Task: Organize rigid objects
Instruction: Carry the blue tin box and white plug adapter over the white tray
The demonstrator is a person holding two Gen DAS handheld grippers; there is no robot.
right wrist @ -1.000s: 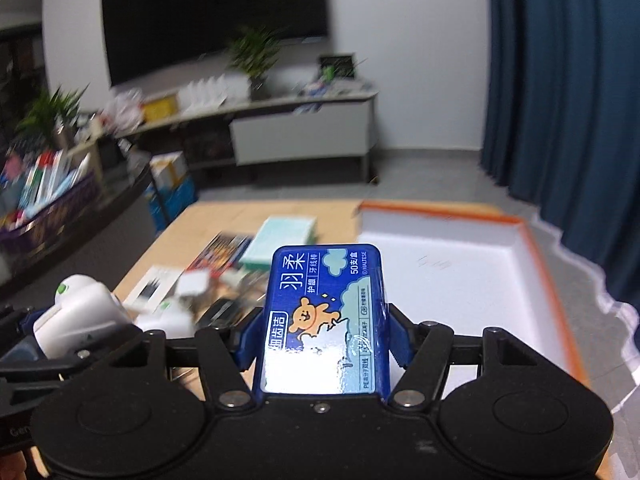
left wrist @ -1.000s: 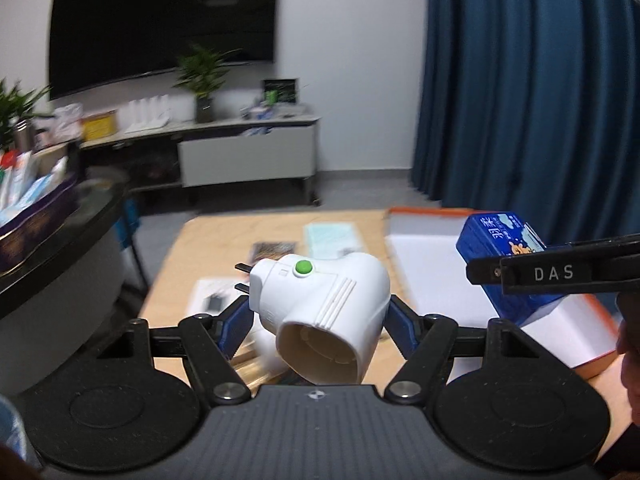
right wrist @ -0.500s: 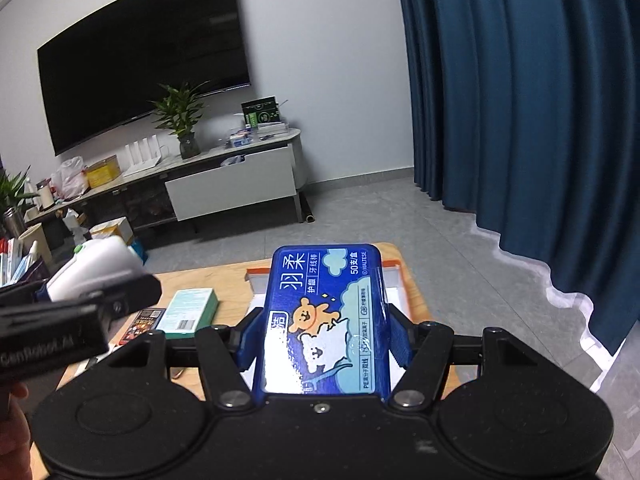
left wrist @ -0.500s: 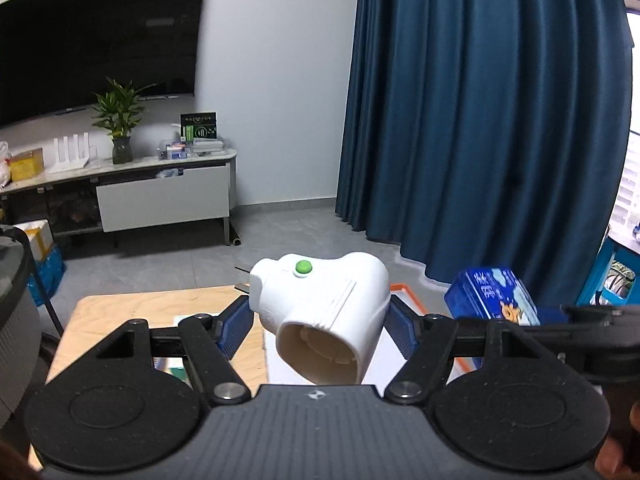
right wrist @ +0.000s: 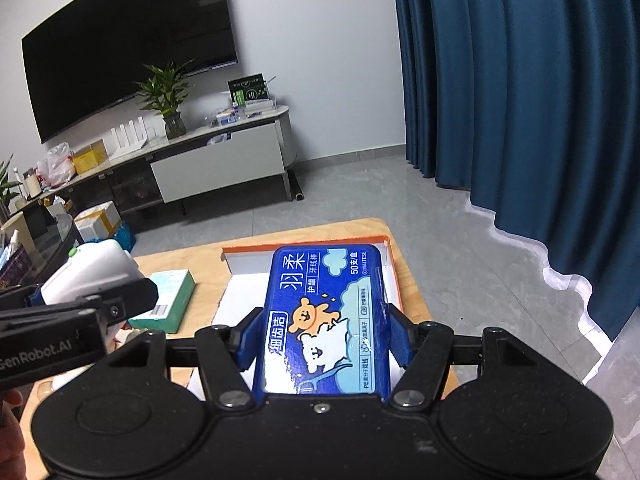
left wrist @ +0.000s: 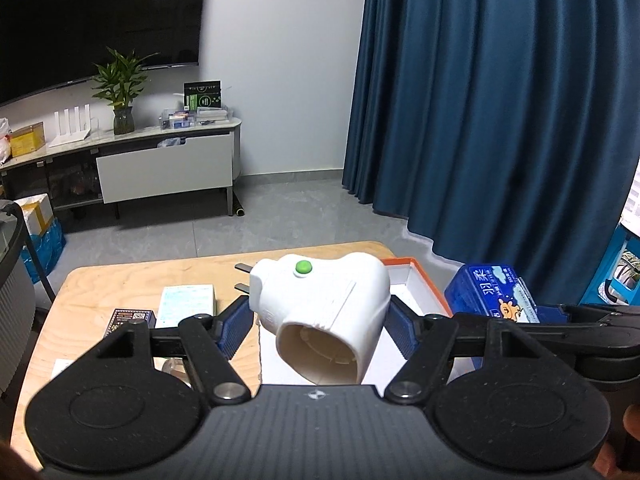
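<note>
On the left of the wooden table [left wrist: 120, 280] lie a small dark printed box [left wrist: 130, 318] and, just beside it, a pale green box [left wrist: 186, 304]. Further right, the left gripper [left wrist: 320, 318] is clamped on a white plug adapter [left wrist: 320, 308]: its blue pads [left wrist: 234, 326] press both flanks of the body. The adapter hangs above the table, its two metal prongs pointing away from the camera, its green button on top and its round socket opening facing the camera. Below and behind it sits a shallow white tray with an orange rim [left wrist: 416, 276], at the table's right end.

Right of that, the right gripper [right wrist: 326, 340] grips a blue dental floss pick box [right wrist: 326, 320] by its long sides, label up, with a cartoon bear and a white dog printed on it. The box is held in the air over the tray [right wrist: 386, 264], near its far right corner. From this camera the left gripper and its adapter [right wrist: 94, 270] show at the left edge, above the green box [right wrist: 168, 298]. A dark blue curtain [right wrist: 520, 100] fills the right side.
</note>
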